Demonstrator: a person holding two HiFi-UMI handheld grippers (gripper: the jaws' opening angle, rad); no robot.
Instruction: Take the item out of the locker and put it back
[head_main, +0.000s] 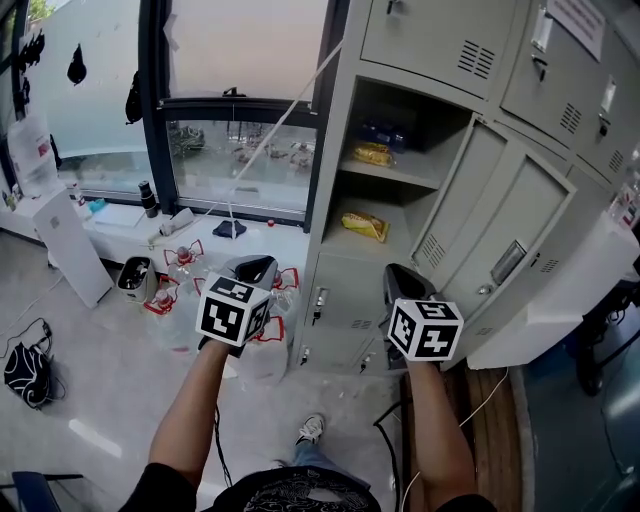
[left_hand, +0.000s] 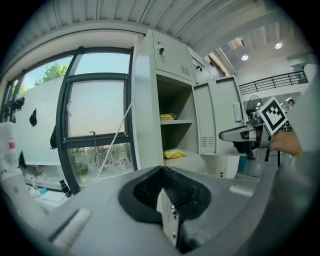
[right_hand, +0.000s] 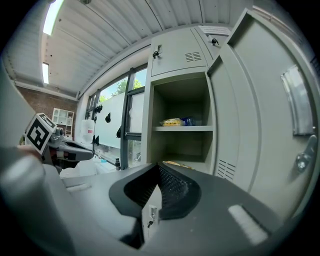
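Observation:
The grey locker (head_main: 340, 200) stands open, its door (head_main: 510, 250) swung out to the right. A yellow packet (head_main: 365, 226) lies on the lower shelf. Another yellow packet (head_main: 372, 153) and a blue item (head_main: 385, 133) sit on the upper shelf. My left gripper (head_main: 255, 270) is held below and left of the opening, shut with nothing in it. My right gripper (head_main: 400, 280) is in front of the lower lockers, also shut and empty. The left gripper view shows the lower packet (left_hand: 173, 154) ahead to the right. In the right gripper view, the upper packet (right_hand: 172, 122) is straight ahead.
Several water bottles with red handles (head_main: 180, 262) stand on the floor under the window. A small bin (head_main: 135, 278), a leaning white board (head_main: 70, 245) and a black bag (head_main: 25, 370) are at the left. A white table (head_main: 560, 300) lies beyond the open door.

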